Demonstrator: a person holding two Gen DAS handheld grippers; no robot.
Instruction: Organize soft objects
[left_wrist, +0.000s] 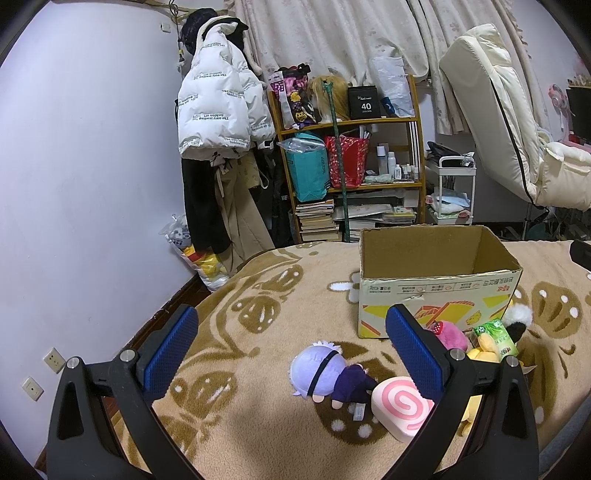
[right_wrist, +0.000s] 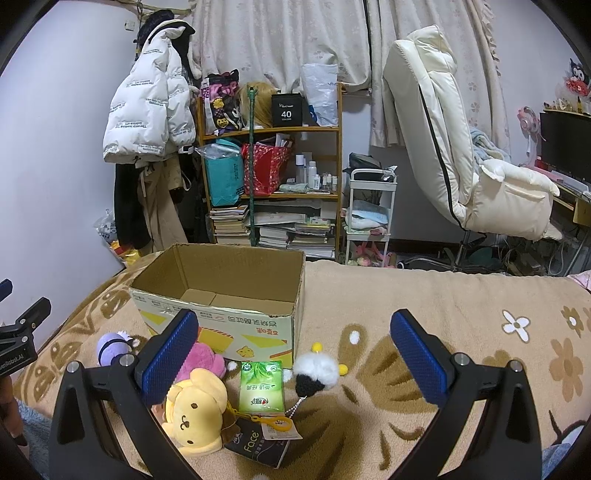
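Both my grippers stand wide apart and carry nothing. Left gripper (left_wrist: 291, 350): blue pads spread, hanging over the blanket (left_wrist: 258, 424), with the purple-haired doll (left_wrist: 325, 373) lying face down between the fingers and the pink swirl cushion (left_wrist: 400, 408) just beside it, touching the doll's legs. Right gripper (right_wrist: 293, 352): pads equally spread, hanging over the main heap.

Heap under the right gripper: yellow bear plush (right_wrist: 195, 410) nearest the left finger, pink plush (right_wrist: 205, 360) behind it and partly hidden by that finger, green tissue pack (right_wrist: 262, 386) in the middle, white-and-black pompom charm (right_wrist: 314, 373) beside the pack. A dark packet (right_wrist: 258, 446) lies under the bear's yellow clip and tag.

Progress: the cardboard box (right_wrist: 221, 314) stands upright and open-topped on the blanket, just behind the heap. From the right wrist view, the part of its floor I can see is bare cardboard; the near corner is hidden by the front wall. Judgement: nothing packed yet, every soft item left to move.

Surroundings: bookshelf (right_wrist: 269, 184), hanging white jacket (right_wrist: 147, 110), white chair (right_wrist: 461, 147), small white cart (right_wrist: 369, 206), all well apart from the work.

Obstacles: the box's front wall must be cleared on each drop. Items in the heap touch one another, so a grasp on one may drag its neighbour. The bear's clip and the charm's bead chain could snag.
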